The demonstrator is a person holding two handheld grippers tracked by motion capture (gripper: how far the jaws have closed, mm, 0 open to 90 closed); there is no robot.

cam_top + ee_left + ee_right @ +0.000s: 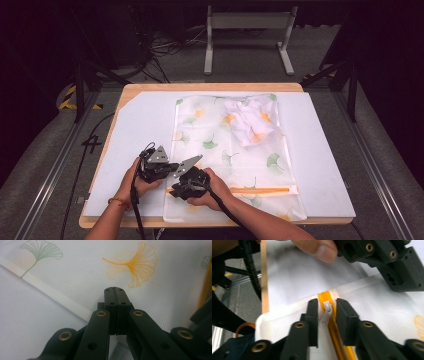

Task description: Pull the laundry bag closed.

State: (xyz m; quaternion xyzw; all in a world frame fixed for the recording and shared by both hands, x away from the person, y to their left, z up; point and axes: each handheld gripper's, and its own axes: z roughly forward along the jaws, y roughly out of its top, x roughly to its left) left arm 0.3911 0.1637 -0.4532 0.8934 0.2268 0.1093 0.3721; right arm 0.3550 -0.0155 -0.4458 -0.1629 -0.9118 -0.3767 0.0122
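Note:
A see-through mesh bag [220, 150] printed with ginkgo leaves lies flat on the white board, with a crumpled white garment [250, 122] inside near its far end. An orange zipper [265, 190] runs across the near end. My right gripper [326, 302] points toward the table's left edge. It is open, with the white zipper pull [325, 313] between its jaws and a thin gap on each side. My left gripper [115, 288] is shut, its tips over the bag fabric just beyond the zipper's end, close to the right gripper [172, 190]. Whether it pinches fabric I cannot tell.
The white board [135, 130] covers a wooden table [210, 87] whose left edge [264, 277] is close to the zipper's end. A thumb [319, 248] and the left gripper [397, 270] lie just ahead of the right jaws. A metal stand [247, 22] and cables lie on the floor beyond.

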